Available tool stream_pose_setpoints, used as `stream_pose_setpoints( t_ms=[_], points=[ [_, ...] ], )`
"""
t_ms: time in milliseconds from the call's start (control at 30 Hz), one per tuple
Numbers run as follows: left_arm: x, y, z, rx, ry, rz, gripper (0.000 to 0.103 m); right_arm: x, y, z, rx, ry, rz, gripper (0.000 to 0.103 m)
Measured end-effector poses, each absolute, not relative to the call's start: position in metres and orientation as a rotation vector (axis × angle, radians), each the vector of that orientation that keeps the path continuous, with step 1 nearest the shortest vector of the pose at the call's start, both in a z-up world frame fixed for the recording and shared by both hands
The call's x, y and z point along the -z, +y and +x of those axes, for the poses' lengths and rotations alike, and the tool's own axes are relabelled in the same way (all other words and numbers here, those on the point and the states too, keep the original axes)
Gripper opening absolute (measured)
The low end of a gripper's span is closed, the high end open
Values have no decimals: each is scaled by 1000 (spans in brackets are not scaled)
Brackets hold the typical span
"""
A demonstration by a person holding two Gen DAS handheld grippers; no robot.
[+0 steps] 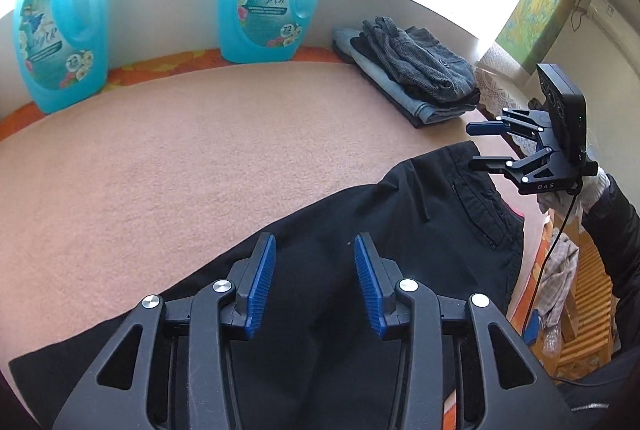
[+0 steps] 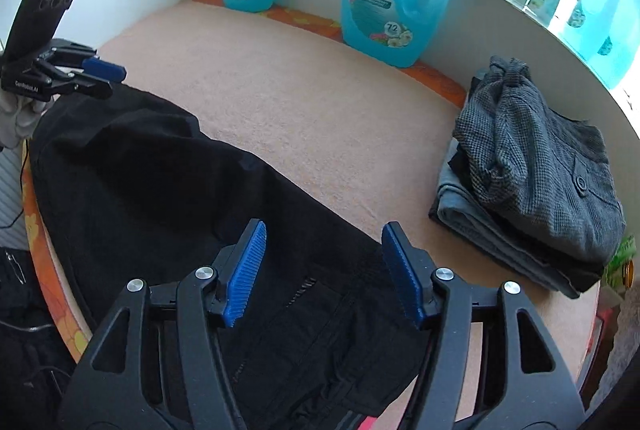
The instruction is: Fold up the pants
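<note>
Beige blanket (image 1: pixel 180 158), black pants (image 1: pixel 360 222) beneath both empty, parted grippers.

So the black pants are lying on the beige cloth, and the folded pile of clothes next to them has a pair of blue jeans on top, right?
Not quite. The folded pile is topped by a grey checked garment; the blue jeans lie underneath it, as the right wrist view shows. The black pants do lie on the beige cloth.

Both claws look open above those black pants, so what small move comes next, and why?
Probably lower the left gripper and right gripper onto the black pants and pinch an edge: both are open, holding nothing, and the pants lie long, unfolded.
</note>
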State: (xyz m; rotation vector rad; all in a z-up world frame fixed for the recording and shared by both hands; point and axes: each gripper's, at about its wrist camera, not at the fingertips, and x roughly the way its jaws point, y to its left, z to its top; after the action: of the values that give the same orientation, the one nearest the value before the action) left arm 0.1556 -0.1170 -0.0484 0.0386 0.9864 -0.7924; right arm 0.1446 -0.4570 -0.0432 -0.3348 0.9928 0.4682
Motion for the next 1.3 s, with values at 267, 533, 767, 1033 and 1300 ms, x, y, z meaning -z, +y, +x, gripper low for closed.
stream_pose_setpoints(
  t_ms=[267, 533, 767, 1033, 1300],
  points=[
    [75, -153, 200, 876, 1111, 28, 39, 79, -463, 197, -704, 1131, -343, 67],
    [95, -166, 217, 876, 1185, 66, 39, 105, -463, 200, -804, 1181, -317, 67],
    [90, -166, 215, 884, 1170, 78, 40, 100, -445, 150, -709, 1136, -422, 12],
    [75, -160, 209, 910, 1122, 50, 40, 63, -425, 59, -496, 955, -484, 7],
    [76, -164, 191, 999, 1154, 5, 40, 73, -422, 3, -465, 962, -486, 7]
  ],
)
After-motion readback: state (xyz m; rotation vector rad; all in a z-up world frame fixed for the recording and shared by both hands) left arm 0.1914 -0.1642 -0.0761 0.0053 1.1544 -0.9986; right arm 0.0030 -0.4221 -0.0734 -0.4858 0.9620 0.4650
